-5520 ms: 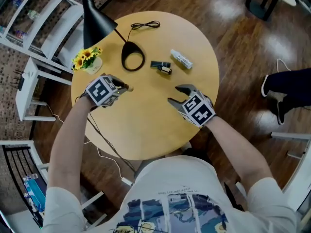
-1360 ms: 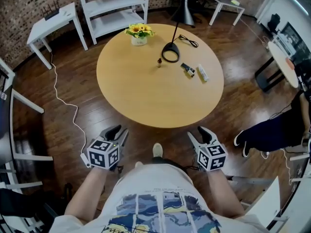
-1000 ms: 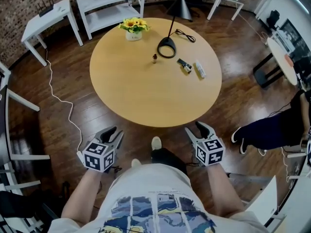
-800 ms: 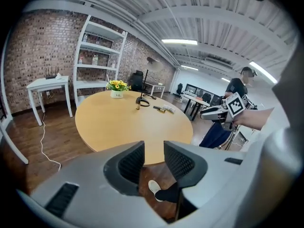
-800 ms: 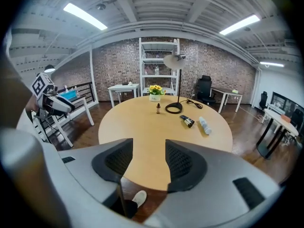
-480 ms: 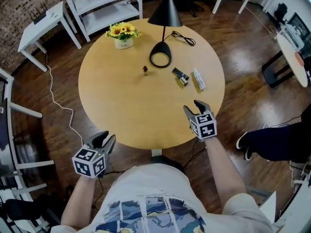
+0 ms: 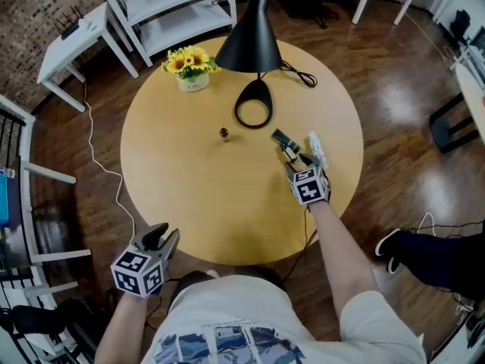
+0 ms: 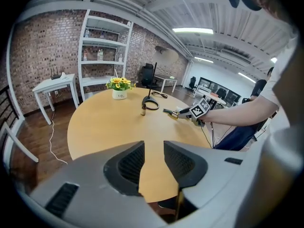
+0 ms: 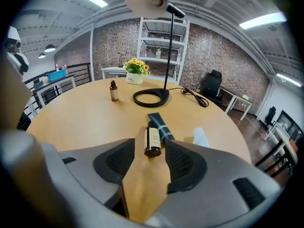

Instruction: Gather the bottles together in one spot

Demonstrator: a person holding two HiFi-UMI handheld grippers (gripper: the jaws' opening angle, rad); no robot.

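table (image 7: 189, 199): right tool (image 7: 295, 158) arrived, spread jaws closing around brown bottle (image 9: 152, 142); left tool (image 7: 161, 236) spread.

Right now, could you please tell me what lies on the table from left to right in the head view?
Sunflower pot → small upright brown bottle → lamp base ring → white bottle.

A round wooden table (image 7: 189, 203) stands on a dark, glossy plank floor (image 7: 394, 89). Beyond it at 11 o'clock is a white shelving unit (image 7: 170, 10) and at 10 o'clock a small white side table (image 7: 72, 40), both before a brick wall (image 8: 42, 46). A black desk lamp (image 7: 248, 40) stands at the table's 12 o'clock edge. Strip lights (image 8: 192, 31) glow on the ceiling.
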